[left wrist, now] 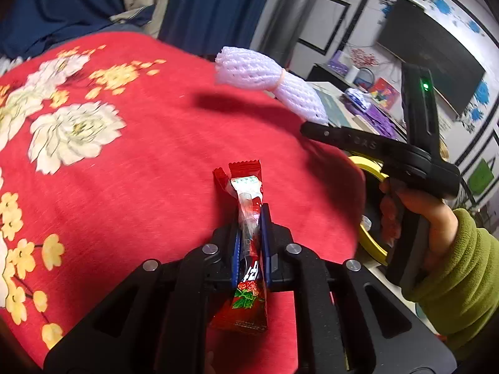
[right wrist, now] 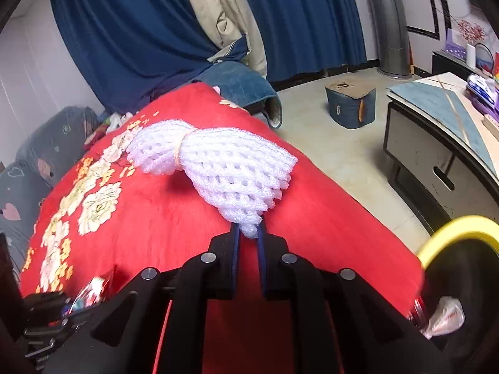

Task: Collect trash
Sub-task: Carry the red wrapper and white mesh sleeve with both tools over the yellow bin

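My left gripper [left wrist: 251,218] is shut on a red snack wrapper [left wrist: 249,249] with a strawberry print, held upright above the red flowered blanket [left wrist: 140,155]. My right gripper [right wrist: 248,233] is shut on the end of a white foam fruit net bundle [right wrist: 215,162] tied with a rubber band, lifted over the blanket [right wrist: 156,224]. In the left wrist view the bundle [left wrist: 265,81] hangs from the right gripper [left wrist: 312,127], up and to the right of the wrapper. The left gripper and wrapper [right wrist: 90,293] show blurred at the lower left of the right wrist view.
A yellow-rimmed black bin [right wrist: 461,249] sits off the blanket's right edge, with a clear plastic wrapper [right wrist: 443,318] on it; its rim also shows in the left wrist view [left wrist: 371,243]. A low cabinet [right wrist: 436,162], a small blue stool [right wrist: 349,106] and blue curtains [right wrist: 124,31] stand beyond.
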The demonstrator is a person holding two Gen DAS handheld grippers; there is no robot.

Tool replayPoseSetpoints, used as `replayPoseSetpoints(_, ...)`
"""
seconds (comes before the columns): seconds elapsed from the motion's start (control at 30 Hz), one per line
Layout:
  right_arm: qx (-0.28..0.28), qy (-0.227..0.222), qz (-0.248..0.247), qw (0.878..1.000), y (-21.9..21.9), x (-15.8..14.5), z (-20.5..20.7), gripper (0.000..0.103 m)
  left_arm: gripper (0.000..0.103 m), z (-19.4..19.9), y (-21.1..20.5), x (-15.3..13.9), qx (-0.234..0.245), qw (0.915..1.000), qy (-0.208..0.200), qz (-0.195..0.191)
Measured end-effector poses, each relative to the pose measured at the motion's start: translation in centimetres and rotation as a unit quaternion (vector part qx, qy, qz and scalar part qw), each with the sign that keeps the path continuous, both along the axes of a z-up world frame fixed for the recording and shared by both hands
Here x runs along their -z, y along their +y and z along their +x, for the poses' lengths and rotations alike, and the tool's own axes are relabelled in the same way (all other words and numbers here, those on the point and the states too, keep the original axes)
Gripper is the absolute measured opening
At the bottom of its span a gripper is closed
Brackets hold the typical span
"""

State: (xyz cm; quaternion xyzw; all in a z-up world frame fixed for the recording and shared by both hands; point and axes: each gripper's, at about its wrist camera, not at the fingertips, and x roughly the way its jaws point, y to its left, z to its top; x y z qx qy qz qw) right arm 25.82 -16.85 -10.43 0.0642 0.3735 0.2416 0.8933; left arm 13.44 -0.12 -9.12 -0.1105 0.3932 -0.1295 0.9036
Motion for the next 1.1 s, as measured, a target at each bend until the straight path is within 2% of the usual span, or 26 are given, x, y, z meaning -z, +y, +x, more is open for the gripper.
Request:
replayPoseSetpoints(0.3, 0.018, -0.034, -0.002, 0.999, -4.7, -2.4, -4.1, 0.010, 0.006, -0.8, -2.7, -3.2, 0.024, 0.9979, -0.059, 0.011)
replayPoseSetpoints(0.47, 0.033, -0.063, -0.027, 0.997, -6.9, -3.5, -6.3, 0.010, 0.006, -0.9, -4.1, -4.7, 0.034, 0.9964, -0.077, 0.002)
replayPoseSetpoints(0.63, 0.073, -0.096, -0.065, 0.991, -10.1, -4.2, -8.5, 0.010, 0.006, -0.7, -6.1, -5.8, 0.055, 0.9943, -0.090, -0.009)
replayPoseSetpoints(1.1, 0.151, -0.098, -0.066, 0.982, -17.4, -4.1, -11.7, 0.010, 0.006, 0.2, -13.0, -8.0, 0.127, 0.9842, -0.123, -0.013)
